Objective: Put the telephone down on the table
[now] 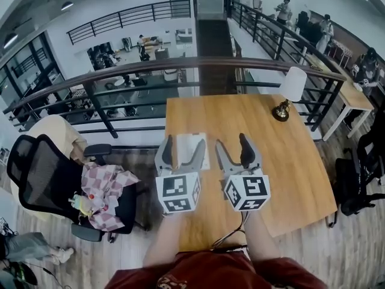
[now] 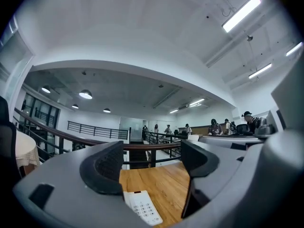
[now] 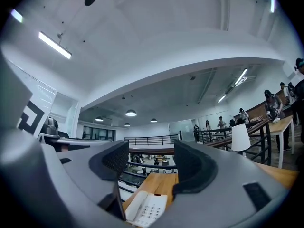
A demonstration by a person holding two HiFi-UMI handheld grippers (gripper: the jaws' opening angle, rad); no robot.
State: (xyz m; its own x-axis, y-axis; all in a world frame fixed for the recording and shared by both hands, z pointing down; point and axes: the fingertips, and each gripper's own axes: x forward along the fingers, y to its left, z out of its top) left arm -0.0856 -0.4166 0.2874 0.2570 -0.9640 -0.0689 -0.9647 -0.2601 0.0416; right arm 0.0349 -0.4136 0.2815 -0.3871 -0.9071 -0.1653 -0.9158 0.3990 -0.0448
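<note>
A white desk telephone [image 1: 190,149] lies flat on the wooden table [image 1: 283,161] near its left edge. In the head view my left gripper [image 1: 180,151] hangs open right above the telephone, nothing between its jaws. My right gripper [image 1: 236,151] stands open just to the right of the telephone, also holding nothing. The left gripper view shows the telephone's keypad [image 2: 142,208] below the open jaws of the left gripper [image 2: 152,163]. In the right gripper view the telephone [image 3: 147,209], handset on its left side, lies low and left under the right gripper [image 3: 147,164].
A table lamp [image 1: 289,92] with a white shade and brass base stands at the table's far right. A railing [image 1: 180,65] runs behind the table's far edge. A black office chair [image 1: 66,185] with a checked cloth sits left of the table. People stand far back right.
</note>
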